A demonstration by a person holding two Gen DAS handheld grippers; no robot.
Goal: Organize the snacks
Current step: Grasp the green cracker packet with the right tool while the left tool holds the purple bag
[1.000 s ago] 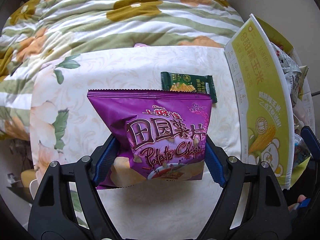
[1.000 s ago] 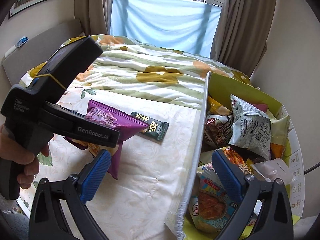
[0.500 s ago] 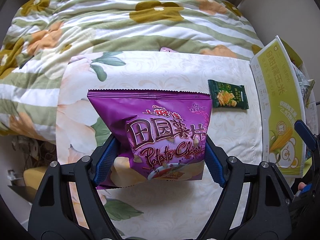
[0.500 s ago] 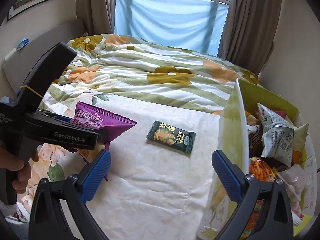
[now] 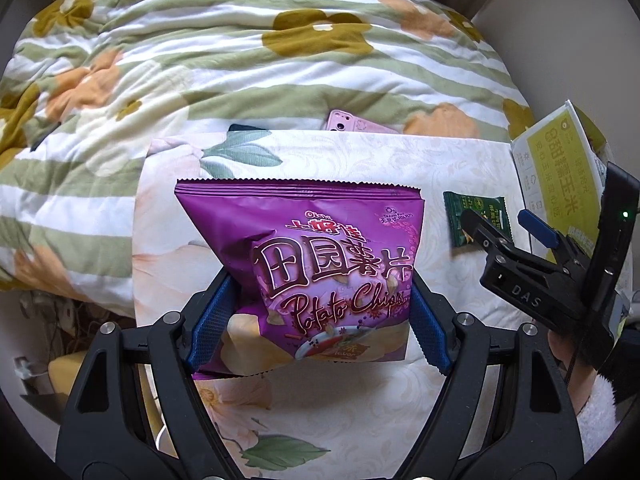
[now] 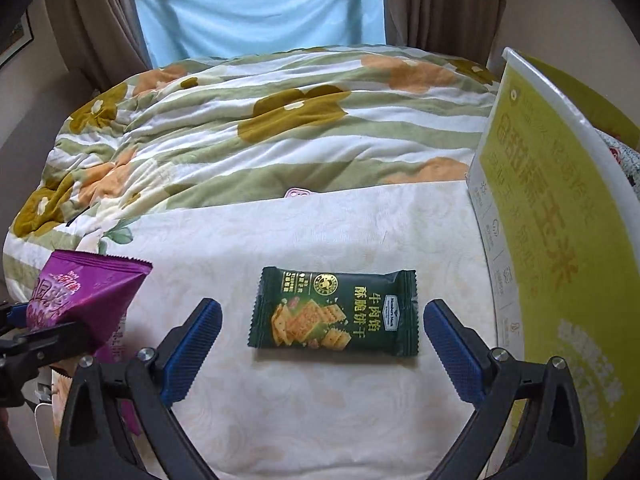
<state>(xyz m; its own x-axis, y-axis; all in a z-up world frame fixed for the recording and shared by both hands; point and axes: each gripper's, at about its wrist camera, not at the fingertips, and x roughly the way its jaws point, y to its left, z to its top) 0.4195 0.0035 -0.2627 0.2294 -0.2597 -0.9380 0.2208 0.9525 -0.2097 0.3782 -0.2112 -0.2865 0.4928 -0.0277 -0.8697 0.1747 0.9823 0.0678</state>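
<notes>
My left gripper is shut on a purple potato chip bag and holds it above the cream floral cloth. The bag also shows at the left of the right wrist view. A dark green cracker packet lies flat on the cloth, just ahead of and between the fingers of my open, empty right gripper. In the left wrist view the packet lies to the right, partly behind the right gripper.
A yellow-green corn box with its flap up stands on the right, also in the left wrist view. A floral striped quilt covers the bed behind. A pink phone lies at the cloth's far edge.
My right gripper has swung left from the box and come down close over the green packet. My left gripper has carried the purple bag further left, away from the box.
</notes>
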